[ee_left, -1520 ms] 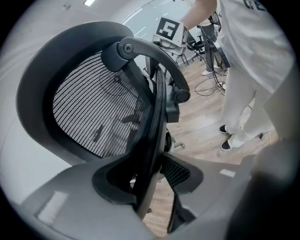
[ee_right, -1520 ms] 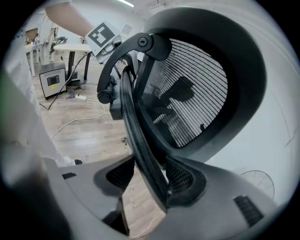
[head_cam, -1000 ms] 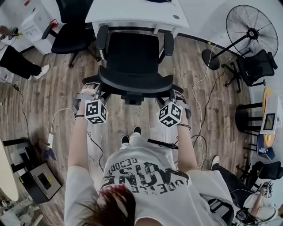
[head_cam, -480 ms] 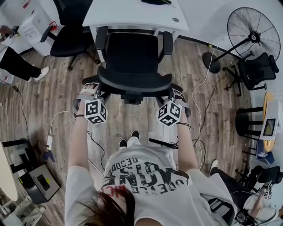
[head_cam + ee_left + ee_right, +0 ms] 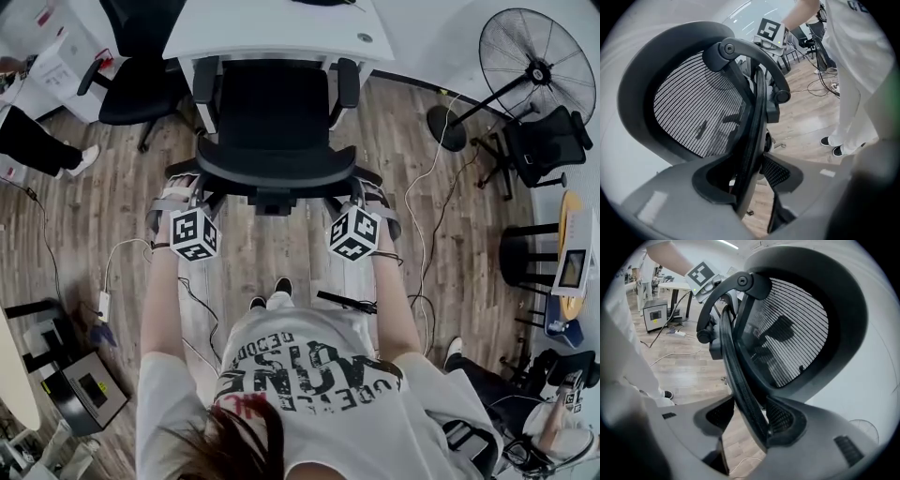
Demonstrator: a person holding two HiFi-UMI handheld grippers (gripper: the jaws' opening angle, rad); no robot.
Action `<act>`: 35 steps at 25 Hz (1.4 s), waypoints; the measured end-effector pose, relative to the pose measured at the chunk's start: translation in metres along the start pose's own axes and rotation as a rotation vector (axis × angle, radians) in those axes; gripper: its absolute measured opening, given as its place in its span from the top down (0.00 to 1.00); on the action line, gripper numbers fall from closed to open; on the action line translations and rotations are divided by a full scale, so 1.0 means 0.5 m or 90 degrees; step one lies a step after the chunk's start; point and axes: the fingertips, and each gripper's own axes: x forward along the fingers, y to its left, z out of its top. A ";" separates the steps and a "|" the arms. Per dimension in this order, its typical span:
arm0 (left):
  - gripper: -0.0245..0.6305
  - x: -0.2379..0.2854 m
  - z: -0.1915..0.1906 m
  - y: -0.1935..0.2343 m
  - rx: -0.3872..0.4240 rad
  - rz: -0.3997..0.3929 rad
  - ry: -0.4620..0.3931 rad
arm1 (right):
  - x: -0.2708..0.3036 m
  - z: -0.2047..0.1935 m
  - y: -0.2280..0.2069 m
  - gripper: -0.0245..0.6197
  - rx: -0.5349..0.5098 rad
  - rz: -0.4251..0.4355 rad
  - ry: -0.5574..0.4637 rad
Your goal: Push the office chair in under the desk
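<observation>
There's one office chair [image 5: 272,122] in play and one white desk [image 5: 272,28]. The chair stands square to the desk, with its seat turned toward it and its backrest [image 5: 277,169] toward the person holding the tools. The front of the seat meets the desk's near edge, and the two armrests [image 5: 206,82] sit just below that edge, one on each side. From overhead I can't tell how far the seat reaches underneath. The backrest's curved top rim is the chair's long line from here, running side to side across the person's front, parallel to the desk edge.

Two claws are on it, one at each end of that rim. The left claw [image 5: 750,178] has its jaws pinched onto the left edge of the backrest frame, with the black rim wedged between the two pads. The right claw [image 5: 750,420] is clamped the same way onto the right edge (a mirror image, really, mesh panel and all). Both arms are stretched forward, with the marker cubes just behind the rim.

Around the wood floor [image 5: 450,216] I count two more black chairs, one up by the desk's left corner [image 5: 141,89] and one off to the right [image 5: 544,141]. A single pedestal fan [image 5: 534,61] stands near the right-hand chair.
</observation>
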 end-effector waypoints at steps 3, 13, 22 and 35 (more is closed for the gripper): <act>0.67 0.006 0.005 0.004 -0.002 0.004 0.001 | 0.003 -0.005 -0.008 0.65 -0.005 0.000 -0.002; 0.66 0.039 0.013 0.034 -0.013 0.010 0.005 | 0.033 -0.016 -0.051 0.65 -0.014 -0.001 -0.004; 0.66 0.055 0.015 0.050 -0.003 0.027 -0.007 | 0.047 -0.020 -0.068 0.65 -0.018 -0.005 -0.001; 0.66 0.100 0.013 0.089 -0.007 0.035 -0.003 | 0.086 -0.025 -0.114 0.65 -0.018 -0.013 0.001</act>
